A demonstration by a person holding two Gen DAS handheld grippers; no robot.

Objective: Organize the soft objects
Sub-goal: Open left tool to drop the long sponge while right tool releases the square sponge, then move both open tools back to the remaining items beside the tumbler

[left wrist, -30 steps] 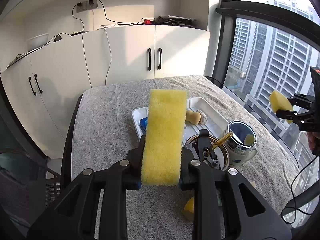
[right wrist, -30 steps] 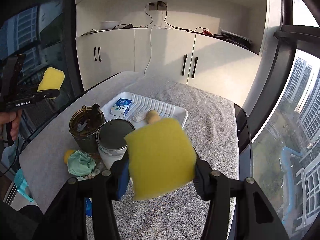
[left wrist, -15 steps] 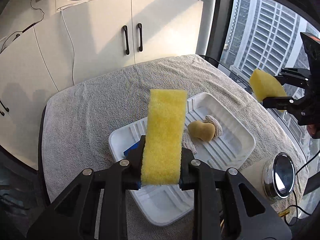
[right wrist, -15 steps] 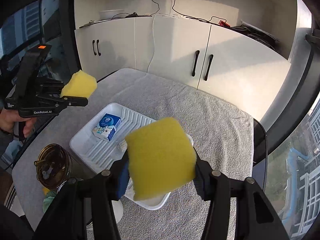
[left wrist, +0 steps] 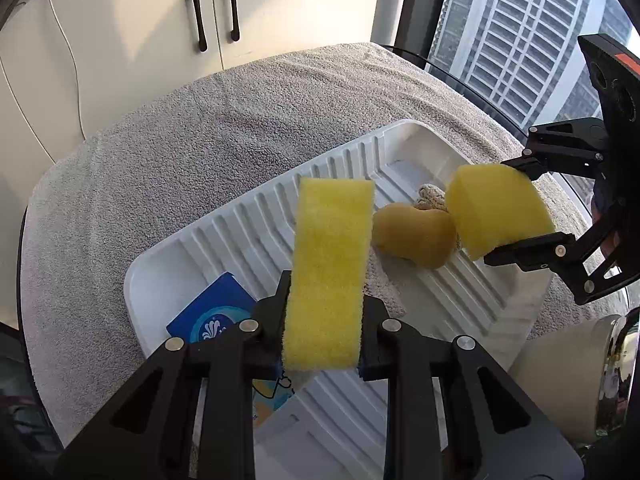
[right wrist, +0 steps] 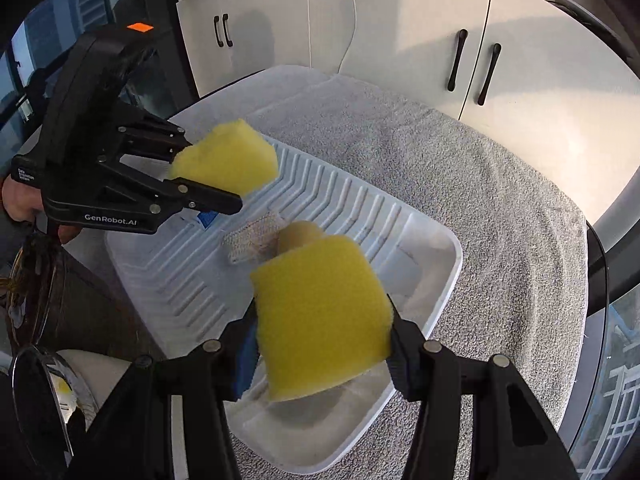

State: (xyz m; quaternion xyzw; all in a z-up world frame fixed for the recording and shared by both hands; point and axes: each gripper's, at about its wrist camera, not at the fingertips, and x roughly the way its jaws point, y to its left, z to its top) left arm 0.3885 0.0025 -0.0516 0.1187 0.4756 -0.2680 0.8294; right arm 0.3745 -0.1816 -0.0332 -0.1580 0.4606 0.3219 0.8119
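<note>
My left gripper [left wrist: 324, 320] is shut on a flat yellow sponge [left wrist: 330, 272], held edge-on above the near half of a white ridged tray [left wrist: 248, 216]. My right gripper [right wrist: 320, 336] is shut on a thick yellow sponge block [right wrist: 320, 312] over the tray's [right wrist: 400, 216] other end. Each gripper shows in the other's view: the right gripper [left wrist: 506, 212] and the left gripper [right wrist: 212, 172] both hover just above the tray. In the tray lie a tan gourd-shaped sponge [left wrist: 412, 236], a beige knitted cloth [right wrist: 252, 240] and a blue tissue pack [left wrist: 216, 316].
A grey towel [left wrist: 180, 152] covers the table. A dark glass jar [right wrist: 60, 300] and a cream tin with a shiny lid [left wrist: 580, 376] stand beside the tray. White cabinets [right wrist: 440, 40] lie beyond the table and a window [left wrist: 520, 20] runs along one side. A hand [right wrist: 20, 200] grips the left gripper.
Both grippers have dropped and tilted downward, coming in over the tray from opposite sides. Each still holds its yellow sponge. The tray now fills both views.
</note>
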